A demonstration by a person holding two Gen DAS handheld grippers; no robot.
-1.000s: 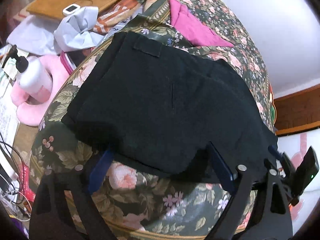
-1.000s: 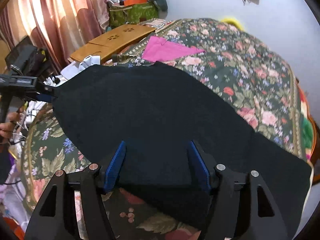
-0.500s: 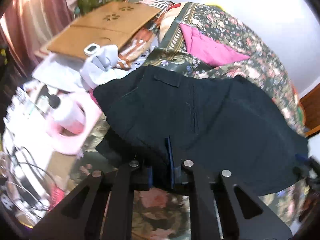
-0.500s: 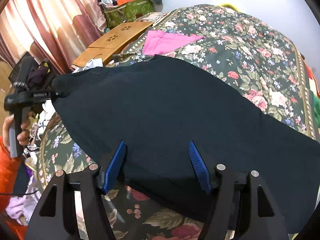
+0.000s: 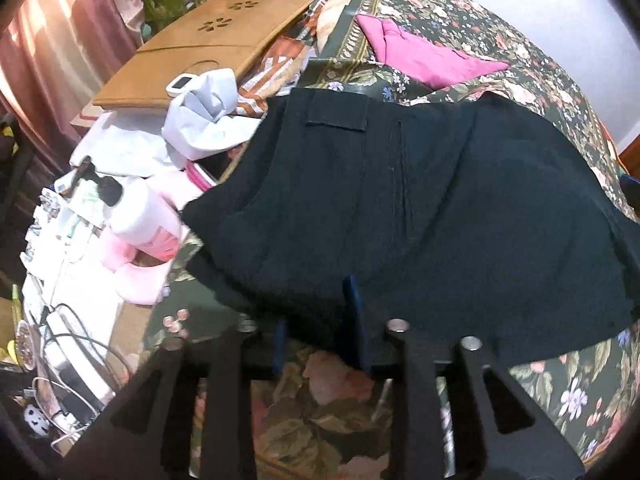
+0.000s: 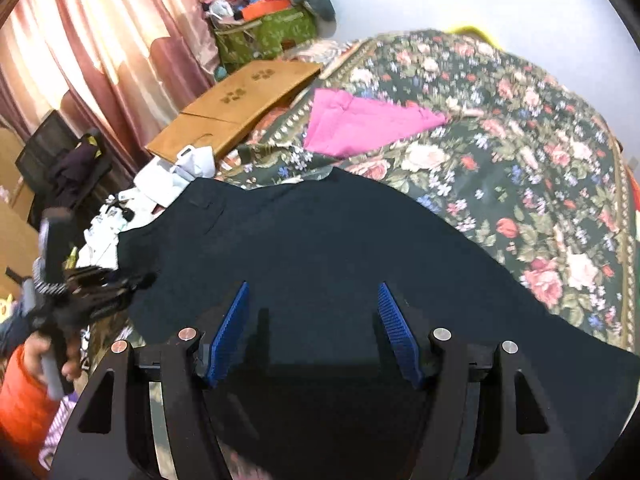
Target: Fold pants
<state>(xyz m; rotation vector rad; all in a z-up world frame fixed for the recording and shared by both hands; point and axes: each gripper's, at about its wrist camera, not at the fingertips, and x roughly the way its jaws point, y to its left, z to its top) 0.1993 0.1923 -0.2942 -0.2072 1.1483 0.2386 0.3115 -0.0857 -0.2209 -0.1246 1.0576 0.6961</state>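
The black pants (image 5: 420, 208) lie spread over the floral bedspread (image 5: 560, 380), waistband end toward the left edge of the bed. My left gripper (image 5: 320, 320) is shut on the near edge of the pants by the waist. In the right wrist view the pants (image 6: 328, 256) fill the middle. My right gripper (image 6: 312, 320) is open, its blue pads (image 6: 394, 320) standing apart just above the cloth. The left gripper (image 6: 100, 284) also shows at the far left of that view, holding the waist corner.
A folded pink cloth (image 5: 424, 56) lies on the bed behind the pants. Beside the bed are a wooden lap table (image 5: 212, 48), white cloth (image 5: 204, 120), a white pump bottle (image 5: 136, 216), a pink cushion (image 5: 136, 280) and cables (image 5: 68, 344).
My left gripper has gone from open to shut on the waist edge of the pants and lifted it. My right gripper stays open over the cloth and has drawn slightly closer.
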